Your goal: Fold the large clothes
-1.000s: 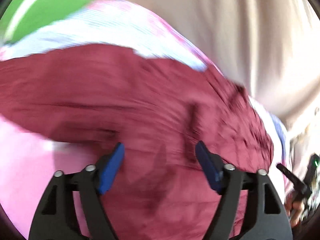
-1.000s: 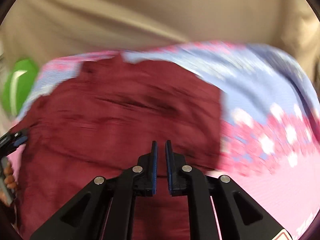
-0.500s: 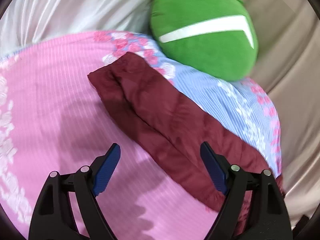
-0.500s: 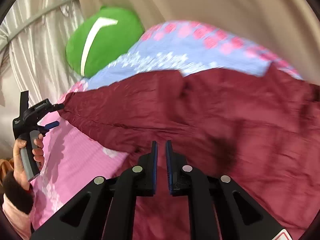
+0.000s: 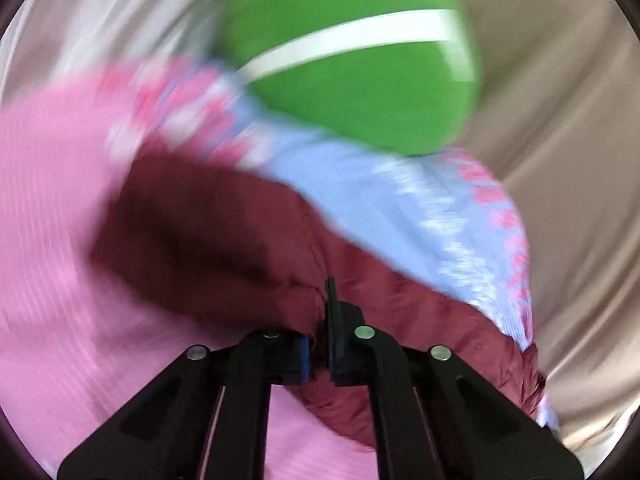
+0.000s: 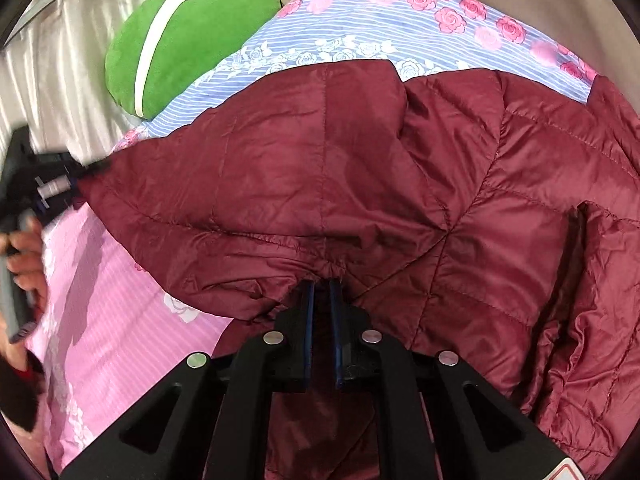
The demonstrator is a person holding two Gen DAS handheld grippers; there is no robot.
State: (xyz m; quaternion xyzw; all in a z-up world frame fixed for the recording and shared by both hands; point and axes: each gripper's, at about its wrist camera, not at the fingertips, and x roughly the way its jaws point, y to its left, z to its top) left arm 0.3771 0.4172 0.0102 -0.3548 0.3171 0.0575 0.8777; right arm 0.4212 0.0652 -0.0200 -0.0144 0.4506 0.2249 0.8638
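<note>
A quilted maroon jacket (image 6: 360, 160) lies spread on a bed. In the blurred left wrist view its narrow end (image 5: 208, 248) runs toward the camera. My left gripper (image 5: 320, 312) is shut on the edge of that end, with fabric bunched between the pads. The right wrist view shows the same left gripper (image 6: 94, 168) at the far left, pinching the jacket's pointed corner. My right gripper (image 6: 322, 288) is shut on a gathered fold at the jacket's near edge, its blue pads almost together.
The bedspread (image 6: 112, 312) is pink with a blue rose-patterned band (image 5: 400, 200). A round green cushion (image 5: 360, 60) with a white stripe sits at its far end (image 6: 180, 32). Beige curtain (image 5: 560, 160) and silvery drapes (image 6: 52, 60) hang behind. A hand (image 6: 24, 264) holds the left gripper's handle.
The left gripper, open half a second ago, has moved onto the jacket's end and shut on it. The right gripper stayed shut on the fabric and swung left.
</note>
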